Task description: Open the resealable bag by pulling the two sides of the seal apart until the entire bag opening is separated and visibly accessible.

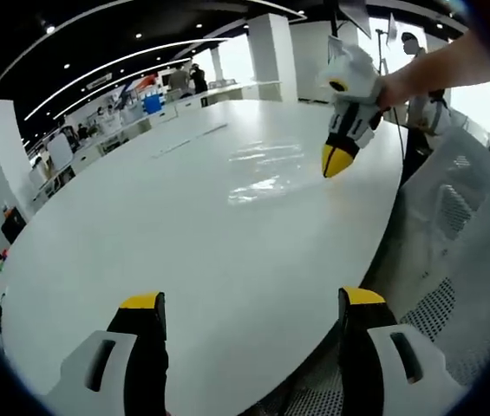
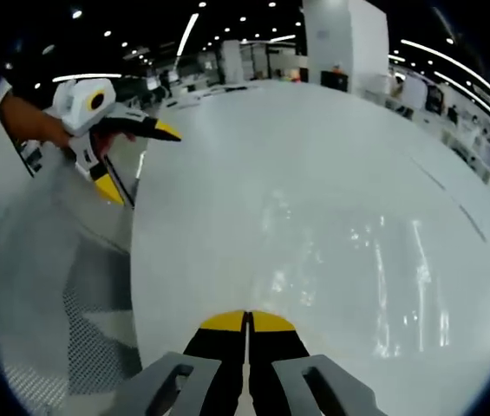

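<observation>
My left gripper (image 1: 253,312) is spread wide at the near edge of the big white table (image 1: 166,225). My right gripper (image 2: 246,322) is pinched closed on nothing. The clear bag (image 2: 366,269) lies flat mid-table. An open office (image 1: 140,95) lies beyond.

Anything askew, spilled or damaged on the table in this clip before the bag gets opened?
Nothing stands out. The clear resealable bag lies flat on the white table, with no spill or damage visible. The left gripper is open above the table's edge; the right gripper is shut, empty, near the bag.
</observation>
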{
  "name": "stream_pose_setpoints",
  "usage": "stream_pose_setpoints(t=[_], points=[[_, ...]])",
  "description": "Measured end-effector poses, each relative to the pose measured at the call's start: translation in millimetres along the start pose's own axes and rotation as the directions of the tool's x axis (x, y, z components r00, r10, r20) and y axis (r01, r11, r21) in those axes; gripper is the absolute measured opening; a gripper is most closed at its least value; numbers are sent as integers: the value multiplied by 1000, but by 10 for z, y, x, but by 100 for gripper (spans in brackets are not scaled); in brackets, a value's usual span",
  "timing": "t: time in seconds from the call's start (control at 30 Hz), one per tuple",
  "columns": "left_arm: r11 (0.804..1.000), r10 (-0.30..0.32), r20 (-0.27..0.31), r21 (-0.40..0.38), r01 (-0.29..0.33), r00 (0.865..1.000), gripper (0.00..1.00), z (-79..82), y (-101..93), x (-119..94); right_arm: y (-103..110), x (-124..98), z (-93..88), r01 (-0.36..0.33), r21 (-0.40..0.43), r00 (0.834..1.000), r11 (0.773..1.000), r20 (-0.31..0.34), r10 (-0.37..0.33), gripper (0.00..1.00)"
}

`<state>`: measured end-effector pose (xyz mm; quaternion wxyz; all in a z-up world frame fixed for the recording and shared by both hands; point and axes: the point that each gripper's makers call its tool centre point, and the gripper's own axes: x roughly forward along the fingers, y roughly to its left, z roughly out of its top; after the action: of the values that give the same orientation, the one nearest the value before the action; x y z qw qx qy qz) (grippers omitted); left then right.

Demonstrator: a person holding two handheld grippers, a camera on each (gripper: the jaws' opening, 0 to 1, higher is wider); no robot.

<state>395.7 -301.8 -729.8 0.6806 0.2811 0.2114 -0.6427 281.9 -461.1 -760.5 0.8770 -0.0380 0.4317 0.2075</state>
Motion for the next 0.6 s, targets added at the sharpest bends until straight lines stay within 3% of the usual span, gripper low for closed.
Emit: stream_pose_setpoints(t=[0.27,0.4,0.6], points=[[999,-19,21,39,18,1000,76,129,12,28,170,-72,129,-50,-40,998,998,25,51,0],[991,-71,-3,110,71,997,75,129,-56,126,297,-97,201,-116,-42,993,992,25,117,0],[975,-108,-14,194,108,994,73,208,-99,272,399,-152,279,-156,-70,987,985,16,157,0]])
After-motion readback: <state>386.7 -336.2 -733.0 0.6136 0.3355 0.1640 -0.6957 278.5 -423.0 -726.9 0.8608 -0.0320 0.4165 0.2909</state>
